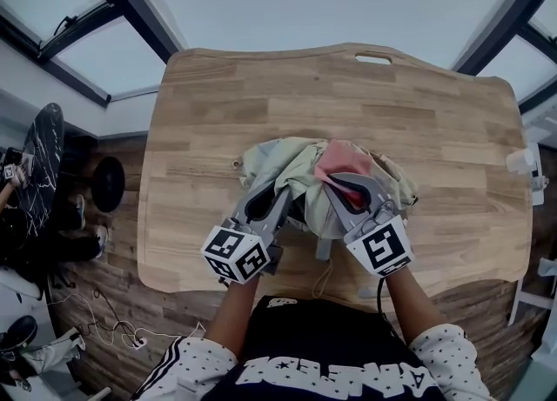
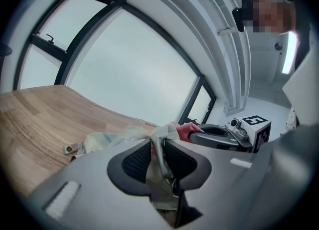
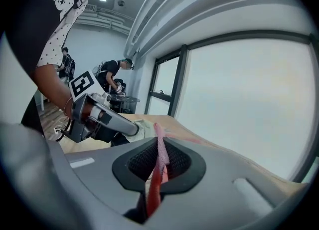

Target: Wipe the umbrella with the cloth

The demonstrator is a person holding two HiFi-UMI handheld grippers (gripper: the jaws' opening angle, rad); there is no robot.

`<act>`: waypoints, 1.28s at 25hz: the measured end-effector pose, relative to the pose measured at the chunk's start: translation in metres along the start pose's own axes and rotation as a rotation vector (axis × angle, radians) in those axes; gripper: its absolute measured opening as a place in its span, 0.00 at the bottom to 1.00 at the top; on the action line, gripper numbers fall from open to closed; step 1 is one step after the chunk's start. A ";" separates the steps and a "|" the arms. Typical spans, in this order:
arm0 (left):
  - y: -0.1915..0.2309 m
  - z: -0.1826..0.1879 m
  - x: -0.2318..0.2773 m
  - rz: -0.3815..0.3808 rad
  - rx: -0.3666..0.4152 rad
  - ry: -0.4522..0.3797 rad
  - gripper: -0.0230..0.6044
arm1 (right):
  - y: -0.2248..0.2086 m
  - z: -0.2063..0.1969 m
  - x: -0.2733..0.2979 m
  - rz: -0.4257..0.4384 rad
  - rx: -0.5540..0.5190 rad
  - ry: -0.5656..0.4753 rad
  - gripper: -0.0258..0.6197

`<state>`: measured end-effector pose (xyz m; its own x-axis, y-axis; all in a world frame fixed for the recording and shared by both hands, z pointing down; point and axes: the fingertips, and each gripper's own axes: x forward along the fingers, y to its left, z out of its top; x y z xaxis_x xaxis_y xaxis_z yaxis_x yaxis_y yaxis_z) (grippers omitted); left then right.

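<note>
A crumpled pale green-and-beige umbrella (image 1: 287,169) lies in the middle of the wooden table (image 1: 418,112). My left gripper (image 1: 270,197) reaches into its near left side. In the left gripper view that gripper (image 2: 158,156) stands slightly open, with a thin fold of umbrella fabric (image 2: 107,141) hanging loosely between the pads. A pink-red cloth (image 1: 344,160) rests on top of the umbrella at the right. My right gripper (image 1: 335,183) is shut on it. The right gripper view shows the pads (image 3: 160,160) pinching an edge of the cloth (image 3: 160,146), with the left gripper (image 3: 107,119) close beside.
The table has a handle slot (image 1: 372,58) at its far edge. A strap end of the umbrella (image 2: 71,148) lies on the wood to the left. On the floor at the left are a dark board (image 1: 39,164) and cables. People stand in the background (image 3: 114,77).
</note>
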<state>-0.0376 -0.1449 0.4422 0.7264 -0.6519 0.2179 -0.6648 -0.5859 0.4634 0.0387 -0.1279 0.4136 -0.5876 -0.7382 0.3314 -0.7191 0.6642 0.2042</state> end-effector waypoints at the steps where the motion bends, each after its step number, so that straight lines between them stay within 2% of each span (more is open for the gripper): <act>1: 0.001 0.000 -0.001 0.001 -0.002 -0.001 0.14 | 0.005 -0.002 0.001 0.013 0.004 0.005 0.08; 7: 0.007 -0.003 -0.008 0.017 -0.018 -0.002 0.13 | 0.031 -0.006 0.003 0.076 0.015 0.019 0.08; 16: 0.007 -0.001 -0.011 0.017 0.004 -0.007 0.10 | 0.071 -0.014 0.002 0.176 0.011 0.049 0.08; 25: 0.010 -0.001 -0.015 0.041 0.014 -0.010 0.05 | 0.123 -0.022 -0.007 0.336 0.005 0.068 0.08; 32: 0.010 0.000 -0.014 0.042 0.026 -0.013 0.04 | 0.140 -0.019 -0.018 0.400 0.023 0.042 0.08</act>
<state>-0.0541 -0.1412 0.4437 0.6953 -0.6823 0.2258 -0.6993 -0.5698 0.4316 -0.0444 -0.0199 0.4538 -0.8077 -0.4160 0.4178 -0.4449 0.8950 0.0312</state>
